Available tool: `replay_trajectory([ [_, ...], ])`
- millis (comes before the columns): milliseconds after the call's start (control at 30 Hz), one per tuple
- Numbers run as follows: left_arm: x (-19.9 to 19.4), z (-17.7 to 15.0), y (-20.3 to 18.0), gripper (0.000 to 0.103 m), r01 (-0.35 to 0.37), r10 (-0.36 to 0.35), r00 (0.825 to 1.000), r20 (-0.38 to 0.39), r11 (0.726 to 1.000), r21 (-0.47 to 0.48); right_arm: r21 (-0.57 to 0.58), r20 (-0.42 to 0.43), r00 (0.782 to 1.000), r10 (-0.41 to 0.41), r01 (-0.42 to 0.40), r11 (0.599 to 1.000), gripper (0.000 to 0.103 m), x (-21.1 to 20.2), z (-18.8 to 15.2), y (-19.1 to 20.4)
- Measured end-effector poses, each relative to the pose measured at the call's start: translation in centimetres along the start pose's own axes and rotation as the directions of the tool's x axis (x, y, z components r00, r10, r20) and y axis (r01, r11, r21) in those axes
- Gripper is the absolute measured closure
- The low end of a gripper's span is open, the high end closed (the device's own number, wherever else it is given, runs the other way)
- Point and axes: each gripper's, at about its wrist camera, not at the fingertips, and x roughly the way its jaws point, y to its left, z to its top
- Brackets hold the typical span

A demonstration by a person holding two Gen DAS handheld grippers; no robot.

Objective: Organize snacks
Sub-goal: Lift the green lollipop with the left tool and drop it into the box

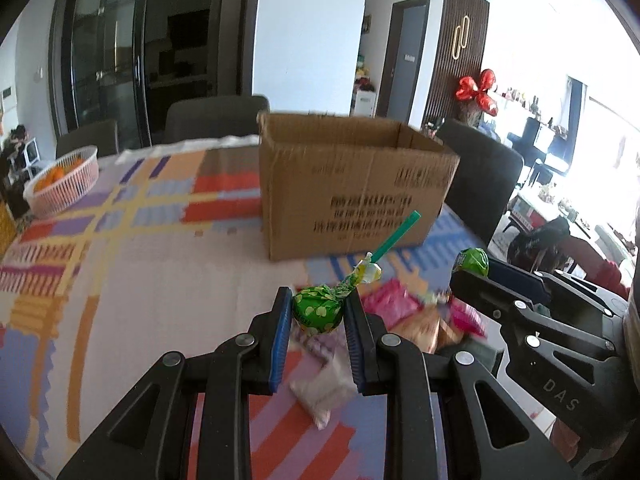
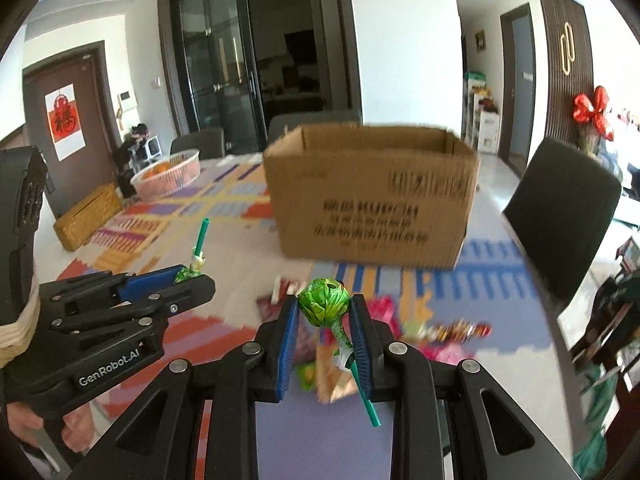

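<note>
The left gripper (image 1: pixel 318 312) pinches a green lollipop (image 1: pixel 317 311) by its head, stick pointing up twd the cardboard box (image 1: pixel 352 184). The right gripper (image 2: pixel 325 310) clamps a second lollipop (image 2: pixel 324 301), stick hanging down. Both are above the snack pile (image 1: pixel 400 312) on the patterned tablecloth (image 1: pixel 140 248). The box's inside is not visible. A white basket (image 1: pixel 64 184) w/ orange fruit stands far left.

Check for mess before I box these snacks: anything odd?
Mostly tidy. The two lollipops sit opposite ways: the left gripper's lollipop points its stick toward the cardboard box; the right gripper's lollipop points its stick back.
</note>
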Motion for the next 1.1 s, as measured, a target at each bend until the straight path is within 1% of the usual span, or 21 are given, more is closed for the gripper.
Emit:
replay_trajectory([
  [233,0.5,4.6,-0.4,0.077,0.01,-0.011,0.999,0.038,1.0,0.016,-0.024,0.067,0.998,-0.001,0.003,1.0,0.076,0.2,4.6,-1.3],
  [333,0.9,6.7,-0.3,0.077,0.009,-0.011,0.998,0.056,1.0,0.023,-0.024,0.083,0.997,0.001,0.001,1.0,0.076,0.3,6.2,-1.7],
  [433,1.4,8.5,-0.3,0.077,-0.001,-0.002,0.998,0.069,0.999,0.036,-0.023,0.1,0.995,-0.014,0.016,1.0,0.076,0.8,7.8,-2.1],
  [633,3.0,11.8,-0.1,0.077,-0.007,0.002,0.997,0.077,0.998,0.062,-0.011,0.113,0.993,-0.027,0.029,1.0,0.076,2.2,11.1,-3.5],
  [733,4.0,13.2,0.0,0.077,-0.015,0.01,0.997,0.072,0.997,0.071,-0.013,0.112,0.993,-0.039,0.04,0.999,0.076,3.2,13.0,-4.3],
  [900,5.9,15.2,0.5,0.077,-0.009,0.005,0.998,0.056,0.998,0.066,-0.003,0.092,0.995,-0.037,0.038,0.999,0.076,4.9,15.0,-5.3],
  [967,6.9,15.8,0.7,0.077,-0.004,0.001,0.999,0.042,0.998,0.065,0.001,0.081,0.995,-0.05,0.05,0.999,0.076,6.1,15.9,-5.7],
  [1100,8.9,16.6,1.0,0.077,0.007,-0.007,1.0,0.007,0.998,0.058,0.028,0.06,0.997,-0.047,0.046,0.999,0.076,7.7,16.9,-6.7],
])
